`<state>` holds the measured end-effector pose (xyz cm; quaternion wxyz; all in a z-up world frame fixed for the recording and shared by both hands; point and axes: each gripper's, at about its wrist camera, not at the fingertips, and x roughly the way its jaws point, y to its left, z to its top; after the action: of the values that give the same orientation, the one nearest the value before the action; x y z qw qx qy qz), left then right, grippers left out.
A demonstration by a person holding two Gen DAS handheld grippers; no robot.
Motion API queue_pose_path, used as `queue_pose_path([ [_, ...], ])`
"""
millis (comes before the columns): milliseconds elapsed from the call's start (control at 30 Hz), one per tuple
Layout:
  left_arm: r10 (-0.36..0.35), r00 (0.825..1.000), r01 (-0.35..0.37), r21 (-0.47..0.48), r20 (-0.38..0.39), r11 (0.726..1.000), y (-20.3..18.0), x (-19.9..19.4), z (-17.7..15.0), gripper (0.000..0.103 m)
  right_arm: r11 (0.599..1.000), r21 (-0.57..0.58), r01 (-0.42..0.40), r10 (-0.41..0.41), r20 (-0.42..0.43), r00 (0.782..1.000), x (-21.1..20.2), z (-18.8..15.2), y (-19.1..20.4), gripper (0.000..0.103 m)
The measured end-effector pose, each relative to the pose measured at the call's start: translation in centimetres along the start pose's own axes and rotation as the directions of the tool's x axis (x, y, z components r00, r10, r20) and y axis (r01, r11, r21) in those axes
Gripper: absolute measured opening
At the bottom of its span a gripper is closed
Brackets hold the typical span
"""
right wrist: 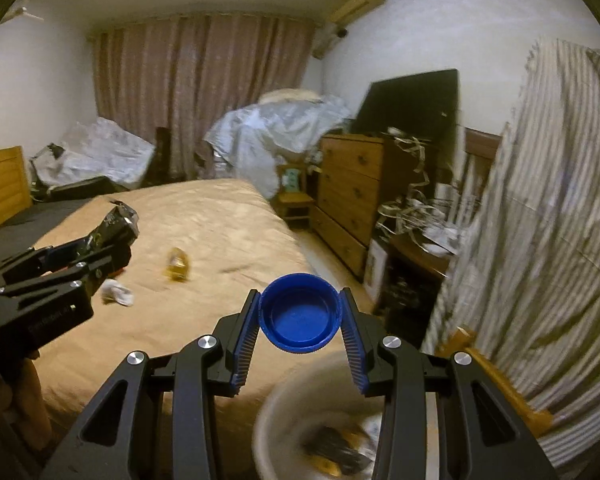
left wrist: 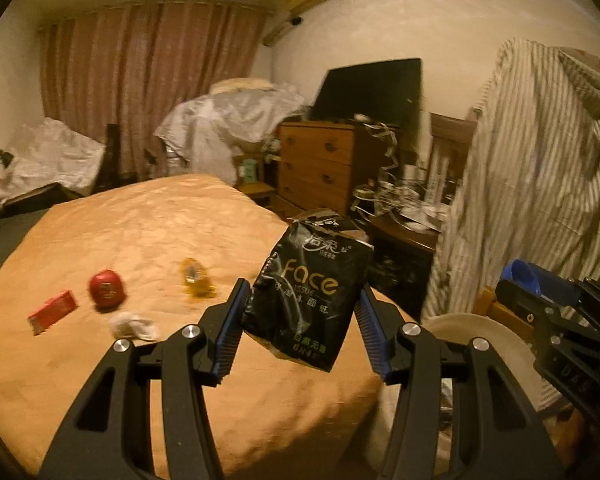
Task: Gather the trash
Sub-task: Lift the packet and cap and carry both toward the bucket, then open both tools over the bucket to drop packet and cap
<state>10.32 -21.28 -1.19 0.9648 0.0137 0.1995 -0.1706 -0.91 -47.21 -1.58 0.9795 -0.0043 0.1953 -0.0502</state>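
Beyond the tan bedspread (right wrist: 204, 216), off its near right corner, sits the pale bin (right wrist: 276, 416). My right gripper (right wrist: 300, 316), pinching the blue cap (right wrist: 300, 314), hangs almost over it; my left gripper (left wrist: 300, 320), clamping the black tissue packet (left wrist: 308, 296), is further left and must travel right.

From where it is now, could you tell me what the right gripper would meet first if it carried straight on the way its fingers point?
Probably the far right edge of the bed. The right gripper, shut on a blue cap, points slightly downward over that corner, above the bin. Depth is unclear; it might pass the edge toward the wooden dresser.
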Motion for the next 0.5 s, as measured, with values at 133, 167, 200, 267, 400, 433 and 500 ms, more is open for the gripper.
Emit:
queue_pose_path([
  [133,-0.059,0.997,0.06,0.02,-0.055,0.998,-2.8,1.9,-0.3,0.051,0.999,0.028,0.022,-0.02,-0.06,0.998,0.5,-0.5,-4.4,0.041],
  [167,-0.068,0.996,0.07,0.025,-0.065,0.997,-3.2,2.1,-0.5,0.051,0.999,0.036,0.023,-0.02,-0.092,0.996,0.9,-0.7,-5.9,0.041],
  [200,-0.089,0.992,0.093,0.037,-0.089,0.995,-4.2,2.8,-0.7,0.051,0.999,0.042,0.022,-0.017,-0.111,0.994,1.0,-0.8,-6.6,0.041],
  [267,-0.113,0.986,0.119,0.046,-0.12,0.992,-5.2,3.5,-1.1,0.051,0.998,0.054,0.025,-0.016,-0.169,0.985,1.9,-1.3,-8.9,0.041],
  [400,-0.169,0.964,0.186,0.068,-0.206,0.98,-7.6,5.4,-2.1,0.051,0.997,0.083,0.01,0.012,-0.26,0.965,3.9,-1.8,-11.6,0.041],
  [433,-0.179,0.957,0.199,0.067,-0.226,0.978,-7.9,5.8,-2.2,0.051,0.996,0.087,0.005,0.019,-0.278,0.96,4.6,-1.8,-12.0,0.041],
  [500,-0.208,0.934,0.237,0.069,-0.289,0.969,-8.9,7.3,-2.6,0.051,0.994,0.109,-0.01,0.046,-0.331,0.942,6.1,-2.1,-13.7,0.041],
])
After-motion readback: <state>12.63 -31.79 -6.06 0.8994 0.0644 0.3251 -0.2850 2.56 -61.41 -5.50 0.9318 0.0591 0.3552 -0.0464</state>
